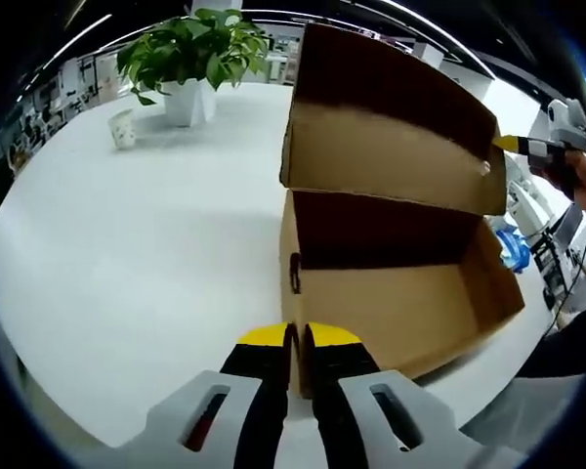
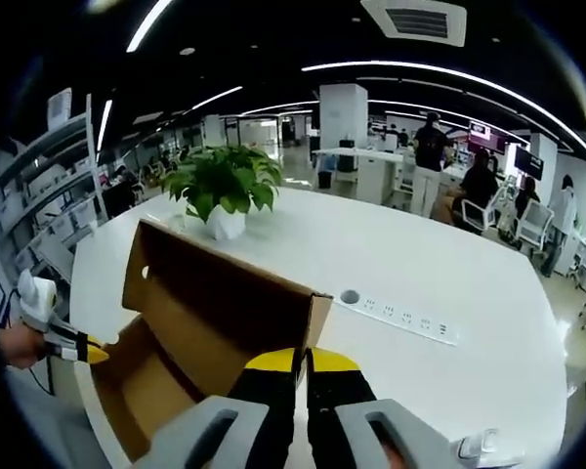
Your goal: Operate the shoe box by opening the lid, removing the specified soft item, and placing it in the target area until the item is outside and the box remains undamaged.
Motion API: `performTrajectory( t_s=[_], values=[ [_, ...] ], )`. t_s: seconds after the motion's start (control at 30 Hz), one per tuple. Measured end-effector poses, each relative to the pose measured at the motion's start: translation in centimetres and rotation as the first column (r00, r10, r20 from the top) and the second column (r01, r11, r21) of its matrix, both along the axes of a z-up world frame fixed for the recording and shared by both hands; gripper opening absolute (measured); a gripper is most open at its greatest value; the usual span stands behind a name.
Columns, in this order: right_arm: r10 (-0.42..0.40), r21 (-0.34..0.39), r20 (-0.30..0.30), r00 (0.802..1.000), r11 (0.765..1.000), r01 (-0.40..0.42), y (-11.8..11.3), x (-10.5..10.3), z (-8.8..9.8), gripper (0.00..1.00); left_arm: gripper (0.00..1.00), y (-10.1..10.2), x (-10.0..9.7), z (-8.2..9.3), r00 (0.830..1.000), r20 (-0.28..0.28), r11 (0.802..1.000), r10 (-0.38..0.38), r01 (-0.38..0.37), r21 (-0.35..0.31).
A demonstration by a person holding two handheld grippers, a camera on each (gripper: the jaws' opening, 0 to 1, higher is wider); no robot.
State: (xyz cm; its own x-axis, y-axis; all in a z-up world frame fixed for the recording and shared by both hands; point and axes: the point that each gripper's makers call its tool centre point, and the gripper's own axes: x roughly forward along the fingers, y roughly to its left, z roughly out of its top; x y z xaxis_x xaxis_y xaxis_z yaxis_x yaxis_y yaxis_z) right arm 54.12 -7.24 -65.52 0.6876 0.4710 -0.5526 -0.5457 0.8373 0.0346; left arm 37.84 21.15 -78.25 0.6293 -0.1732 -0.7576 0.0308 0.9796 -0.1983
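A brown cardboard shoe box [image 1: 400, 303] stands on the white table [image 1: 127, 254] with its lid [image 1: 391, 147] swung up. The inside of the box that shows is bare cardboard. My left gripper [image 1: 295, 337] is shut on the box's near corner wall. It also appears at the box's end in the right gripper view [image 2: 90, 354], held by a hand. My right gripper [image 2: 301, 360] is shut on the free edge of the raised lid [image 2: 215, 283]. The same gripper is at the lid's right corner in the left gripper view [image 1: 513, 145].
A potted plant [image 1: 195, 59] in a white pot and a paper cup [image 1: 123, 127] stand at the table's far side. A socket strip [image 2: 400, 315] is set into the tabletop beyond the box. People and office chairs [image 2: 488, 195] are behind the table.
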Motion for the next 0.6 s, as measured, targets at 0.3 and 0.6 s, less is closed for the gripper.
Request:
performTrajectory(
  t_s=[0.3,0.6],
  values=[
    [0.015,0.002,0.023,1.000,1.000,-0.015,-0.5,-1.0,-0.1,0.00,0.03,-0.6,-0.6,0.6,1.000,0.005,1.000,0.027,-0.027,0.006],
    [0.022,-0.001,0.049,0.999,1.000,-0.021,-0.5,-2.1,0.4,0.00,0.03,-0.8,-0.8,0.9,0.999,0.004,0.999,0.045,-0.045,0.011]
  ],
)
